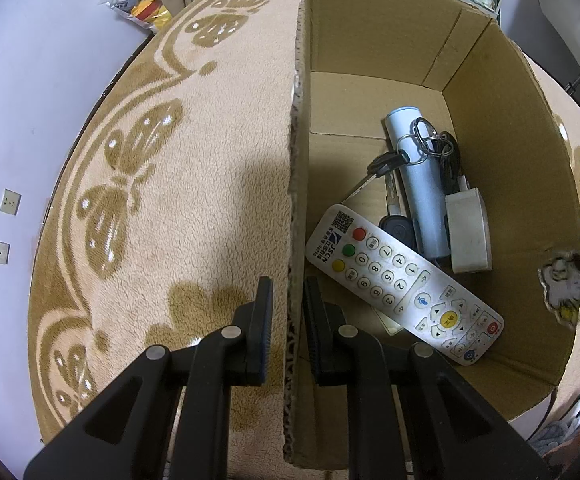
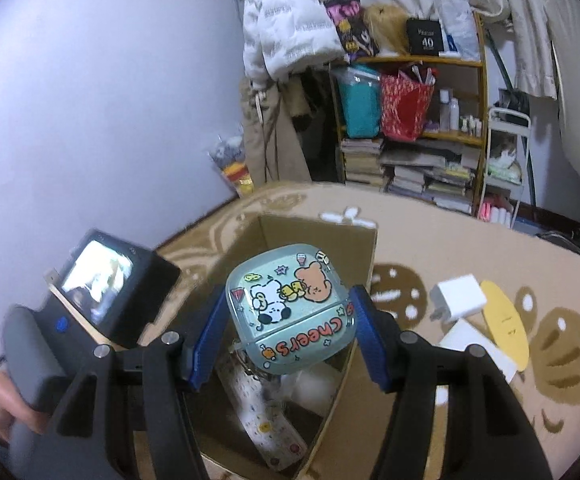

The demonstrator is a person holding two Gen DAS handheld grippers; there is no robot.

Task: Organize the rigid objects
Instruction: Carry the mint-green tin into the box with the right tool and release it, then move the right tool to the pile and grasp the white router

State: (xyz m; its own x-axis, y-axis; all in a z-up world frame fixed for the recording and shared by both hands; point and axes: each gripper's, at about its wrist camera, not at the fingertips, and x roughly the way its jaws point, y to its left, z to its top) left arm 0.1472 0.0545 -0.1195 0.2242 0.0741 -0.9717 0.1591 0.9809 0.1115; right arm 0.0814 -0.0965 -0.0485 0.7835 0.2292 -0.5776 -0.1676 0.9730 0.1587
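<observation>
Right claw around cartoon case above cardboard box.

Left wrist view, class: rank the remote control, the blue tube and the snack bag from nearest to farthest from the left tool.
1. Remote control: in the cardboard box, just right of the left tool.
2. Blue tube: deeper in the box, beyond the remote, under the keys.
3. Snack bag: far off, beyond the blanket, upper left.
</observation>
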